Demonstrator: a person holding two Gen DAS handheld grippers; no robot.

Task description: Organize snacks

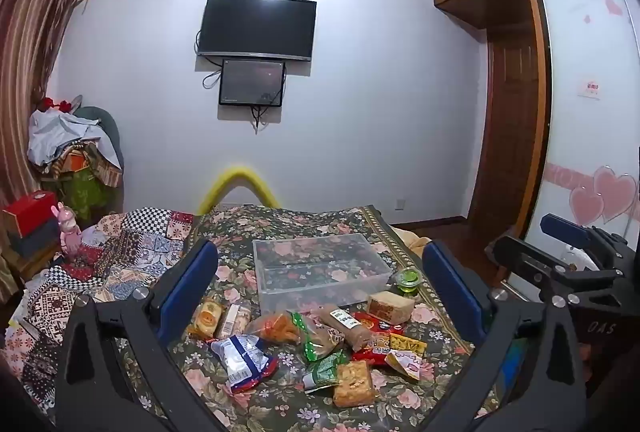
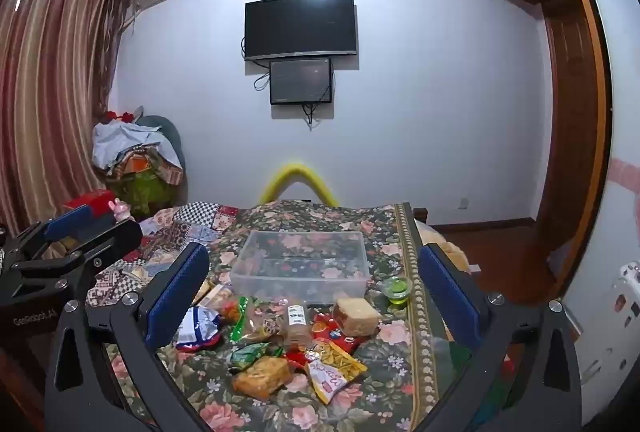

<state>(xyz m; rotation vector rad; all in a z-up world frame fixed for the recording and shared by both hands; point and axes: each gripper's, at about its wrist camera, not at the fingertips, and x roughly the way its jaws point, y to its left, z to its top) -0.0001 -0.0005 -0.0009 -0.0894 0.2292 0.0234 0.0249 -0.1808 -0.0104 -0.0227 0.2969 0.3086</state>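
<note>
Several wrapped snacks lie in a loose pile (image 1: 320, 340) (image 2: 292, 336) on a floral bedcover. Among them are a blue-and-white packet (image 1: 243, 356) (image 2: 198, 328), an orange crispy bar (image 1: 354, 384) (image 2: 262, 376) and a pale cake block (image 1: 390, 306) (image 2: 356, 316). Behind the pile stands a clear plastic box (image 1: 320, 268) (image 2: 300, 264) with nothing in it. A small green jelly cup (image 1: 409, 280) (image 2: 396, 288) sits to its right. My left gripper (image 1: 320, 284) and right gripper (image 2: 316, 280) both hover open above the pile, nothing between the blue pads.
The bedcover (image 1: 280, 404) ends at a patterned border (image 2: 416, 296) on the right, with wooden floor beyond. A patchwork quilt (image 1: 120, 256) lies to the left. The right gripper's body (image 1: 576, 264) shows beside the left one. A yellow foam arc (image 1: 238, 184) rises past the bed's far end.
</note>
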